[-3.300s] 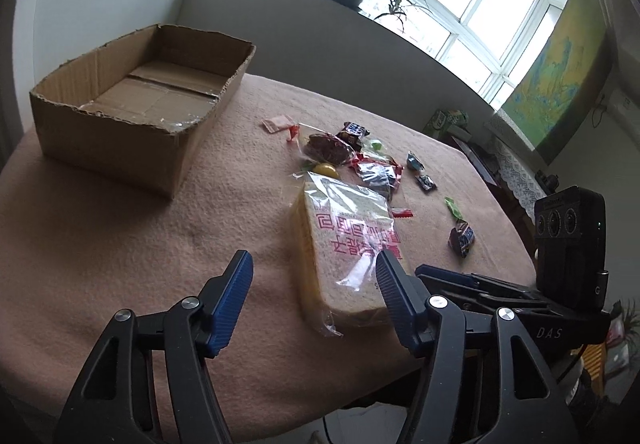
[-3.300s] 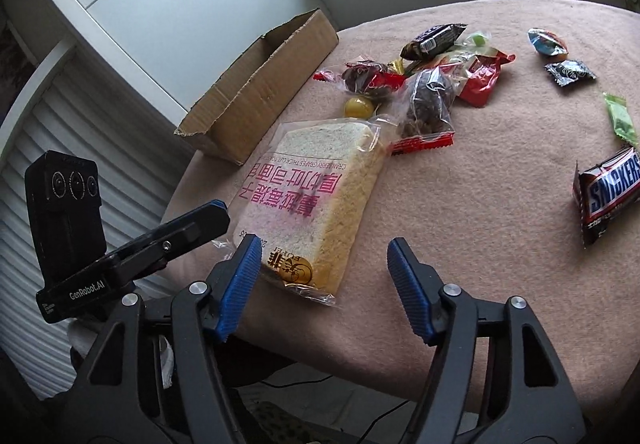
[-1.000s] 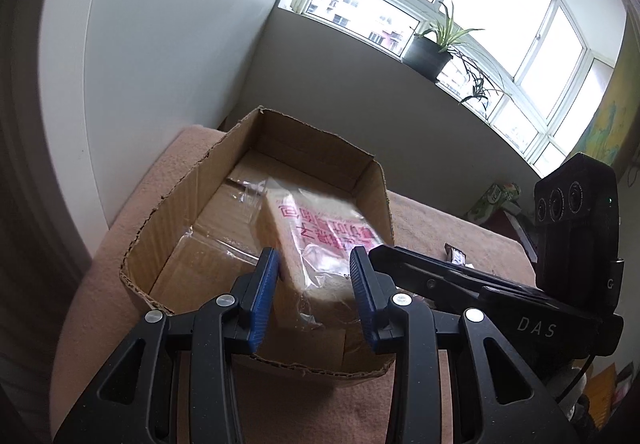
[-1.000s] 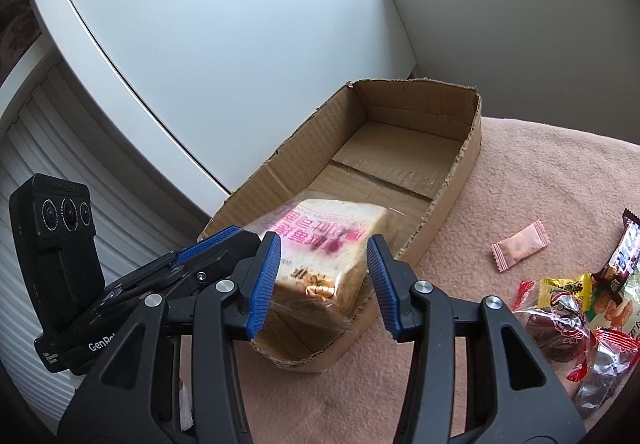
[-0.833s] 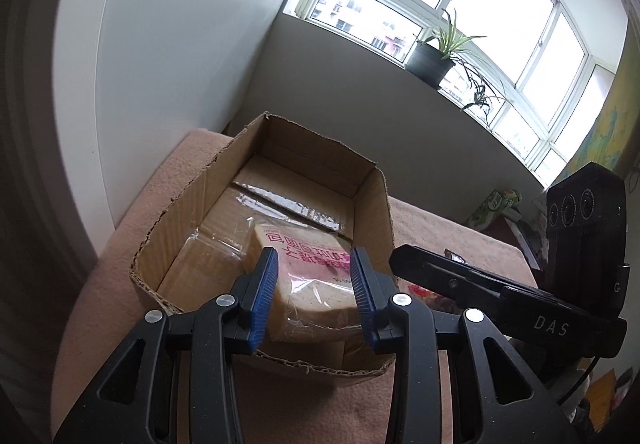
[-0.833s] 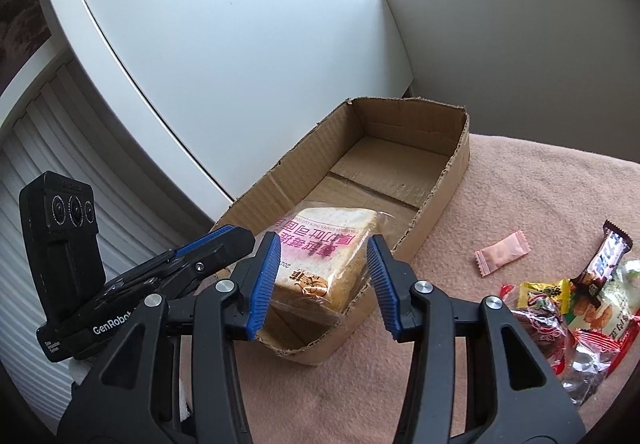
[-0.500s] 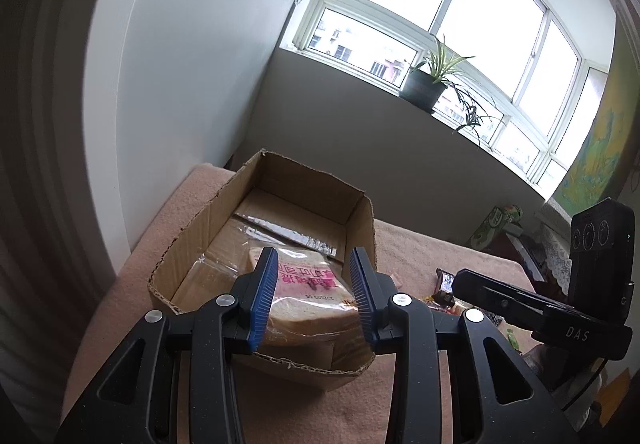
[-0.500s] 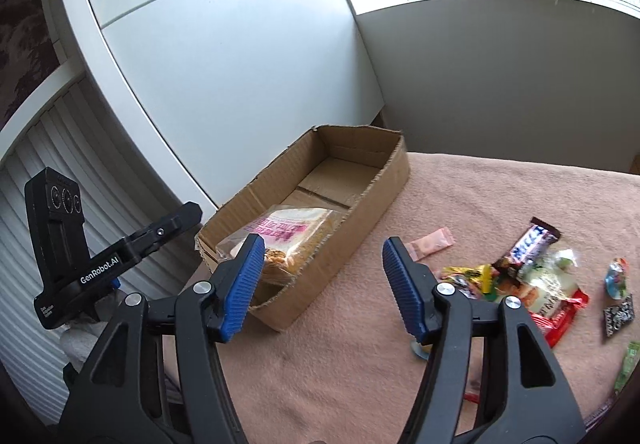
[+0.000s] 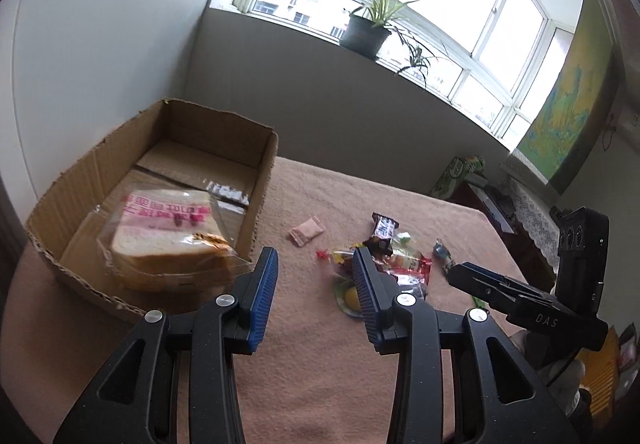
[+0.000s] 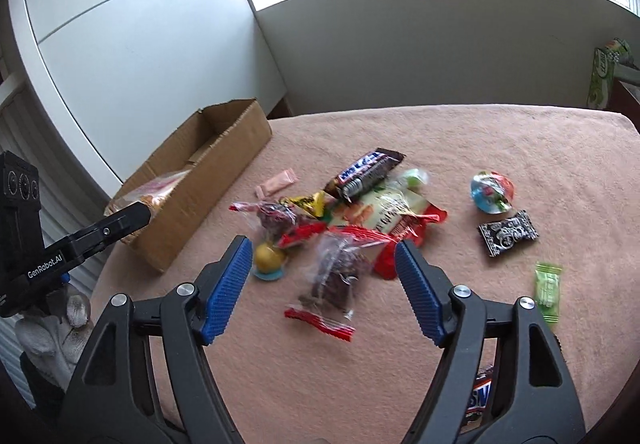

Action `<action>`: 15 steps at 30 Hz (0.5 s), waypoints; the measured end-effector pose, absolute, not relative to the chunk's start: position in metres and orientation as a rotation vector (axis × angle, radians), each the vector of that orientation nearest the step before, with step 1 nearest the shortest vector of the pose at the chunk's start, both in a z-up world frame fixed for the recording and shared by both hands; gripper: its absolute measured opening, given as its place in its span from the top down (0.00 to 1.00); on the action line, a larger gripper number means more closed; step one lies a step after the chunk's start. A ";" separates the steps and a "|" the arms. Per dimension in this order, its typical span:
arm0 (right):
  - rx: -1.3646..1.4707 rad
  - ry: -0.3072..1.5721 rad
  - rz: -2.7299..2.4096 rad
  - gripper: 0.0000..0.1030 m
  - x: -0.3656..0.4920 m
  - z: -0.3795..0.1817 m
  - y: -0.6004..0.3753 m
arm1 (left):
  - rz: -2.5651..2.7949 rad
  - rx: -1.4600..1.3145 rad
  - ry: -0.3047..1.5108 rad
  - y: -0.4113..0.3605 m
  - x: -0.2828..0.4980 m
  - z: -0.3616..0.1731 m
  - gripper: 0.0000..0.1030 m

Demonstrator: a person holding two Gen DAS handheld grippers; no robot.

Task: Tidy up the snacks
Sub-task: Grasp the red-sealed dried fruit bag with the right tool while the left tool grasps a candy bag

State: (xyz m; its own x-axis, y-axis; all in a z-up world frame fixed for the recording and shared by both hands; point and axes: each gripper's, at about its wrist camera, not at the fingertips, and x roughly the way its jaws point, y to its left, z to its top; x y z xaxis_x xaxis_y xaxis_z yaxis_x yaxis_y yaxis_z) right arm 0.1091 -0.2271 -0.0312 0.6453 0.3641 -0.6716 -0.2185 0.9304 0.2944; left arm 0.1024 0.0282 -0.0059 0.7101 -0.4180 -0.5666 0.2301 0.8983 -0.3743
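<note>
The left tool (image 9: 314, 286) hangs over the table (image 9: 320, 372) just beside the box (image 9: 262, 180), its jaws opening with nothing between them. The right tool (image 10: 322, 290) is also opening, empty, above a clear bag of dark snacks (image 10: 336, 276). The bread (image 9: 168, 240) lies inside the box, at its near end. The other snacks (image 10: 384, 200) are heaped on the table beside the box, with a pink sachet (image 9: 306, 230) between heap and box.

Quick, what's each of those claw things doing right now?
Left gripper: jaws opening, nothing between them.
Right gripper: jaws opening, empty, above the snack pile.
</note>
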 end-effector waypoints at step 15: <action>0.038 0.855 0.332 0.26 0.102 -0.057 -0.202 | -0.401 -0.265 0.833 -0.028 0.128 -0.033 0.35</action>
State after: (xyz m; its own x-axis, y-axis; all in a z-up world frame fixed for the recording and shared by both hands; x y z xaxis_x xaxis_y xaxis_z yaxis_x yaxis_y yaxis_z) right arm 0.1022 -0.2024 -0.0568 0.6081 0.3028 -0.7338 -0.2726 0.9478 0.1652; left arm 0.1278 -0.0284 -0.0334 0.6045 -0.4439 -0.6615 0.2396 0.8932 -0.3805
